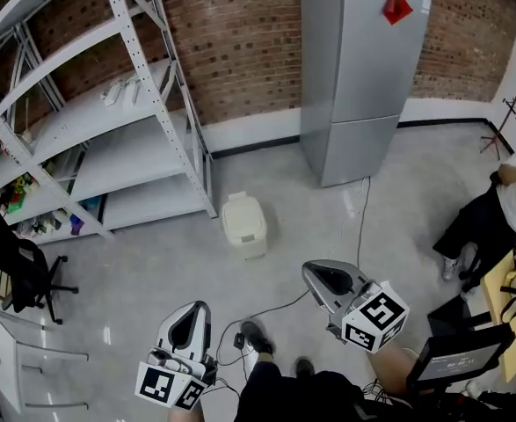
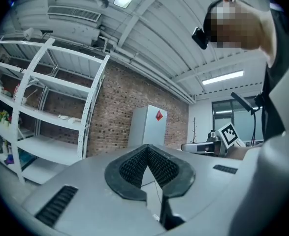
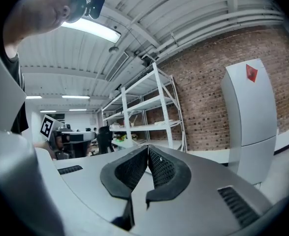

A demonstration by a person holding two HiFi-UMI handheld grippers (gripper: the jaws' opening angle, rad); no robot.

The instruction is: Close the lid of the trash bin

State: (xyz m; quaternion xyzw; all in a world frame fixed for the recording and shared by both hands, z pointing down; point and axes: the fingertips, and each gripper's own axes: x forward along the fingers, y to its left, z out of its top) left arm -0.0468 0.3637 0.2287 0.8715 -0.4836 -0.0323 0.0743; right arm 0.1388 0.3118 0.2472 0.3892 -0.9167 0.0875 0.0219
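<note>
Head view puts the trash bin on the floor ahead, well apart from my left gripper and right gripper. Both jaws are pressed together, empty. The right looks slightly nearer.

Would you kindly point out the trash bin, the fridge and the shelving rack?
trash bin (image 1: 243,219): head view, on its lid.
fridge (image 1: 376,51): head view, on the upper door.
shelving rack (image 1: 95,117): head view, on a middle shelf board.

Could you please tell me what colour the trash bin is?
Plain cream. The bin shows best in the head view.
</note>
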